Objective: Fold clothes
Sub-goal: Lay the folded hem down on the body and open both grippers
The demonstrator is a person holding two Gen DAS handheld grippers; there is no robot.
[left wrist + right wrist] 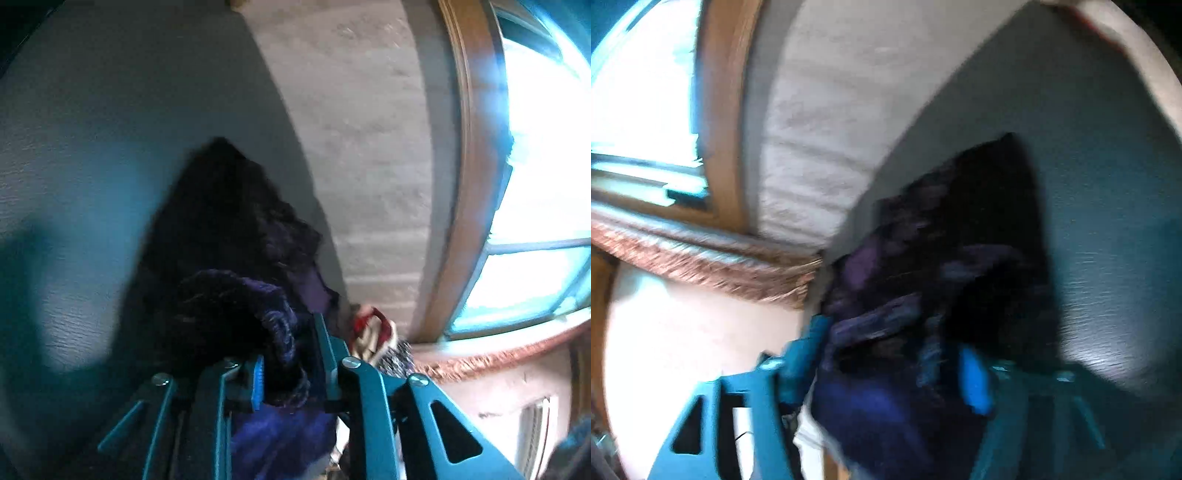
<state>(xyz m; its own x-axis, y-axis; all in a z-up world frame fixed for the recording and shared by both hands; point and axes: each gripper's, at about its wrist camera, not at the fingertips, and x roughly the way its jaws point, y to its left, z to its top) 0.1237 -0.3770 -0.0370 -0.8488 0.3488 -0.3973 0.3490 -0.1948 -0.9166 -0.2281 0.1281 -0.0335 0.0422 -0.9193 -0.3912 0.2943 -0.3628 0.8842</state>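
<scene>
Purple knit garment [236,314] between left tool [291,354] fingers

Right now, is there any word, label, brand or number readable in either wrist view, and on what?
None. The dark purple fuzzy garment shows no tag or print, and the small red and cream object beside it is too blurred to show any. The right wrist view is motion-blurred throughout.

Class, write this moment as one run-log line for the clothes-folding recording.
task: fold clothes | left gripper: jaws narrow, dark purple garment between, grip unclear | right gripper: jaws wide, garment between
</scene>
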